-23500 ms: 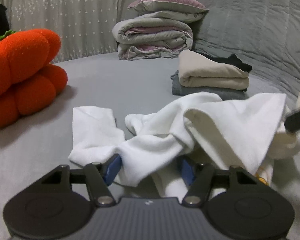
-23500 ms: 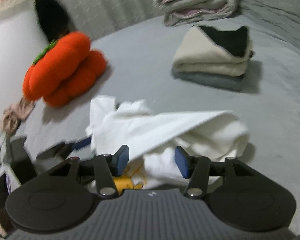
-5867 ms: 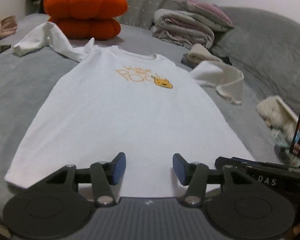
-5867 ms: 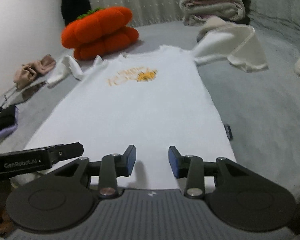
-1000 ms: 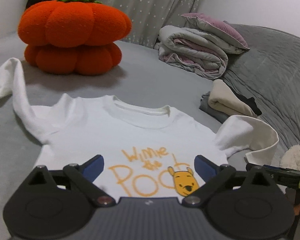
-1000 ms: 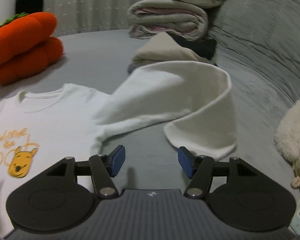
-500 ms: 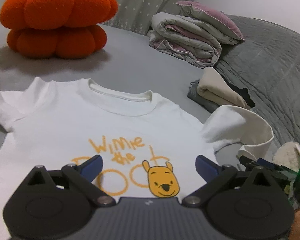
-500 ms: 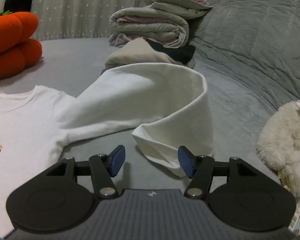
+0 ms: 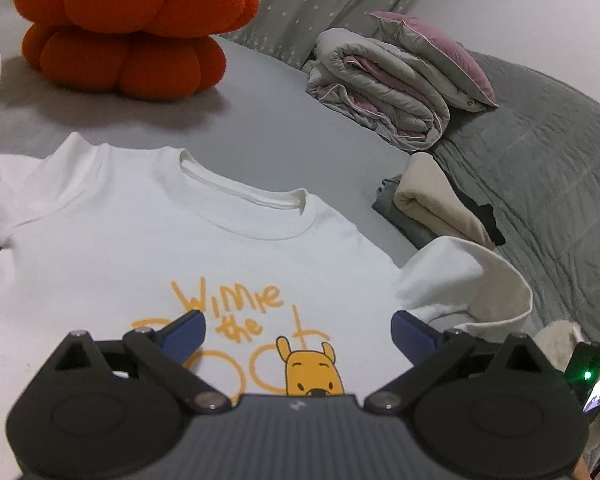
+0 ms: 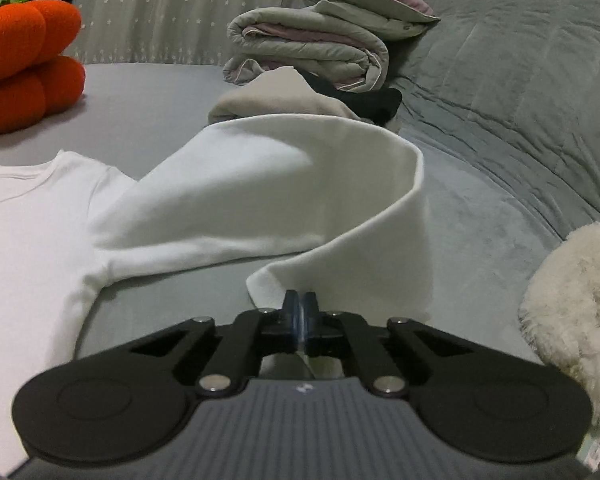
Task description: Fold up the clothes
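The white sweatshirt (image 9: 148,248) lies spread flat, print side up, on the grey bed (image 9: 284,136). Its right sleeve (image 10: 284,184) curls up in a loop beside the body, with the cuff end hanging down toward the right gripper (image 10: 299,312). The fingers of this gripper are pressed together and seem to pinch the cuff edge between the blue pads. The left gripper (image 9: 298,330) is above the orange print, its fingers wide apart and holding nothing.

The cloth looks like thick, soft cotton knit: light, limp and not slippery. It should bend where it is pulled and keep a soft fold, but it can sag or wrinkle if held at one point only. Good places to hold are the ribbed cuff, the shoulder seam and the hem, where the cloth is double.

Behind are a plush orange pumpkin cushion (image 9: 128,24), a rolled quilt (image 9: 388,92) and a pile of folded clothes (image 9: 432,208).
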Tool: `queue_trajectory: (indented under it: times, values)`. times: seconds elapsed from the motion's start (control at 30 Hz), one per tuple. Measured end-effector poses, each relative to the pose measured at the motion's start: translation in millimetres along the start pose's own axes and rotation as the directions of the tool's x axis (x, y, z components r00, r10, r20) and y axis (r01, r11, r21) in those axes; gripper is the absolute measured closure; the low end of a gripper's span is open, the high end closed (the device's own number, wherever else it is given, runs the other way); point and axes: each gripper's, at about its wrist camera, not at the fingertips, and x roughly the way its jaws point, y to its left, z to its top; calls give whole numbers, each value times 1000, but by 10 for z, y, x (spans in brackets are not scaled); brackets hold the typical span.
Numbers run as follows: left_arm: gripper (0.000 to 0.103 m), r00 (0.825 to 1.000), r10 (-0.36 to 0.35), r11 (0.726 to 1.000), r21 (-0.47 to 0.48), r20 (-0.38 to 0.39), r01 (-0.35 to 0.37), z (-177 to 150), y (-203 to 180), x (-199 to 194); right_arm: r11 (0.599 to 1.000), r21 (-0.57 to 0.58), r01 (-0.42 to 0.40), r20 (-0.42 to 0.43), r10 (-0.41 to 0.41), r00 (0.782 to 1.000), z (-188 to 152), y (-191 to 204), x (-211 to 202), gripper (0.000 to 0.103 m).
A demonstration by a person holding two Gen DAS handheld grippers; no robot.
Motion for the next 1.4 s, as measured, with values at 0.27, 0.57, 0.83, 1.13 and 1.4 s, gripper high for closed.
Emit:
queue_trajectory:
  times: [0.27, 0.57, 0.83, 1.13, 1.4]
  values:
    - [4, 1000, -14, 1000, -17, 0, 14, 16, 0, -7, 992, 127, 22, 30, -26, 999, 525, -288, -444, 103]
    - [4, 1000, -24, 999, -41, -1, 24, 32, 11, -17, 949, 306, -69, -32, 83, 996, 567, -384, -504, 50]
    - [4, 1000, -24, 999, -48, -12, 24, 42, 35, 24, 968, 246, -42, -91, 67, 994, 282, -70, -229, 50]
    - [4, 999, -20, 999, -42, -33, 19, 22, 37, 80, 990, 142, -4, -98, 18, 995, 29, 11, 86, 62]
    - [4, 999, -13, 1000, -21, -52, 12, -3, 19, 131, 994, 100, 33, -117, -22, 993, 121, -82, 61, 95]
